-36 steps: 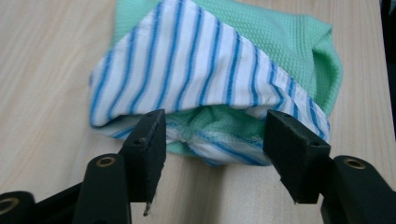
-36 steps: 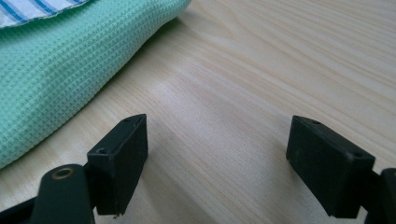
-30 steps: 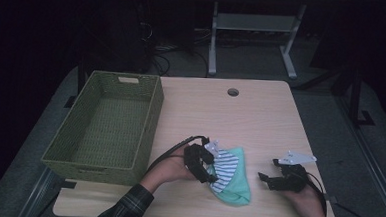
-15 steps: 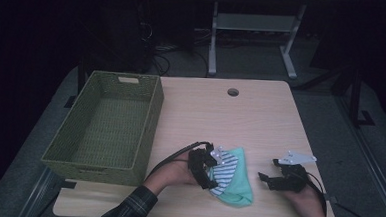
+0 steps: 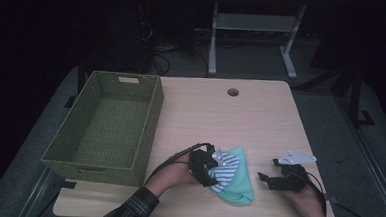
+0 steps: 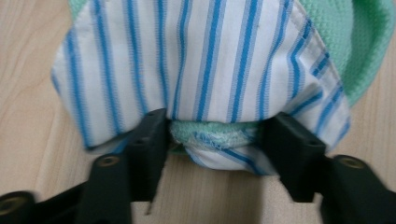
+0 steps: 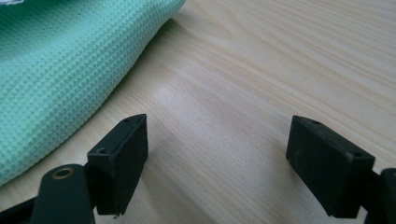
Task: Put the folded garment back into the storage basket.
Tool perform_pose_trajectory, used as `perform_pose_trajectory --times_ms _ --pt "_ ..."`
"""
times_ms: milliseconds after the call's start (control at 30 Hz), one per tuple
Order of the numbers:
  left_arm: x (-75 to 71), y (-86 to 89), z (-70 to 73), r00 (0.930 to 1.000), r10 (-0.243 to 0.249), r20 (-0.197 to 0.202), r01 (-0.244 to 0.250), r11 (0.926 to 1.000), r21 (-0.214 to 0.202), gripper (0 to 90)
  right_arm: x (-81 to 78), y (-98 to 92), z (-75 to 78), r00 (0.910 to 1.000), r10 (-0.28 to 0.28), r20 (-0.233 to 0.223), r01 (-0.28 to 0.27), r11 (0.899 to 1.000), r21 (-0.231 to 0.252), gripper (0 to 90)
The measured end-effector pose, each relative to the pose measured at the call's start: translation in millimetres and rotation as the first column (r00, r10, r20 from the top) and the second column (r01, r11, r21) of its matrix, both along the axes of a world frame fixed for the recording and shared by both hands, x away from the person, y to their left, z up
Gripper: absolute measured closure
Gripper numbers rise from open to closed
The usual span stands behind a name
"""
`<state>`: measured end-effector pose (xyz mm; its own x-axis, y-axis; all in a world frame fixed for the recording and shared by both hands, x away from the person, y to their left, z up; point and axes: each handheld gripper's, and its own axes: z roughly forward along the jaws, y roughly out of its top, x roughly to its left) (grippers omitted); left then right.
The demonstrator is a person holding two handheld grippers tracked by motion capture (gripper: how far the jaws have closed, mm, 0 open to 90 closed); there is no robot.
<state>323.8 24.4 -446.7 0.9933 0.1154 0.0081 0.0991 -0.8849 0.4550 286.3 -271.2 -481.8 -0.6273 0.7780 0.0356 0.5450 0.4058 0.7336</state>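
Left hand-held gripper [image 5: 209,168]: in your left hand at the counter's near edge, hard against the left side of the cloth bundle; it sat a little further left a second ago. Its jaws have just been closing, with a fold of the bundle between them.
Left gripper view: both jaws press a bunched green-and-striped fold [image 6: 212,135]; the high view is too small to show this grip.
Cloth bundle [image 5: 232,175]: blue-striped white fabric over mint-green waffle cloth, lying on the counter [image 5: 240,121] between your two hands, its place unchanged from the earlier frames.
Right hand-held gripper [image 5: 270,178]: in your right hand, near the bundle's right side, jaws apart over bare wood; position as before.
Right gripper view: green waffle weave [image 7: 56,70] close up, just left of the left jaw, not touched.
Wicker basket [image 5: 107,126]: far left of the counter, well apart from the bundle.
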Motion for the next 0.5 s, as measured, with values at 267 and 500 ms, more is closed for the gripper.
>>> perform_pose_trajectory --times_ms 267,500 --pt "1.9 1.6 0.9 0.9999 0.013 0.006 -0.013 0.9998 -0.013 68.8 0.0 0.0 0.0 1.0 0.0 0.0 0.0 1.0 0.0 20.6" --pt "3.4 2.7 1.0 0.9991 0.041 -0.009 -0.041 0.9988 -0.025 74.2 0.2 0.3 -0.2 1.0 0.002 -0.002 -0.002 1.0 0.0 19.1"
